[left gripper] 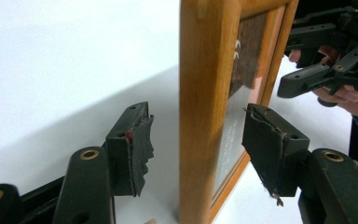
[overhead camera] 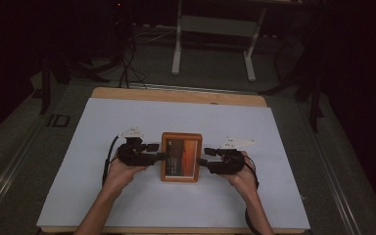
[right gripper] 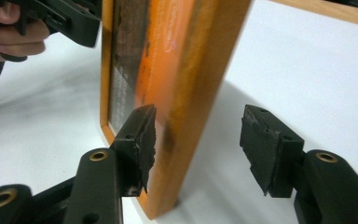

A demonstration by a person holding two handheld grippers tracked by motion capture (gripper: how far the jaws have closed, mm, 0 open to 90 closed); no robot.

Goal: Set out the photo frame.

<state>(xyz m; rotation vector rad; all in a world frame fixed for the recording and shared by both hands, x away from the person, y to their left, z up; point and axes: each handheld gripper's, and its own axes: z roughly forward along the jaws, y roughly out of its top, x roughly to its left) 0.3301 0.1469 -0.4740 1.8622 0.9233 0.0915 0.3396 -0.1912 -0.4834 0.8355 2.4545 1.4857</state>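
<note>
Frame (left gripper: 200, 93) top + bottom cut off by edge in both tongs views. Print on picture (overhead camera: 181, 157) too small to read. Room beyond tabletop (overhead camera: 127, 112) dark, detail lost.

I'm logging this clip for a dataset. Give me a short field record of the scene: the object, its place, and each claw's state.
object: wooden picture frame with an orange picture
place: on the white sheet over the table
left claw: jaws open, straddling the frame's left edge, pads clear of the wood
right claw: jaws open, astride the frame's right edge; left pad close to the front, touch unclear
</note>
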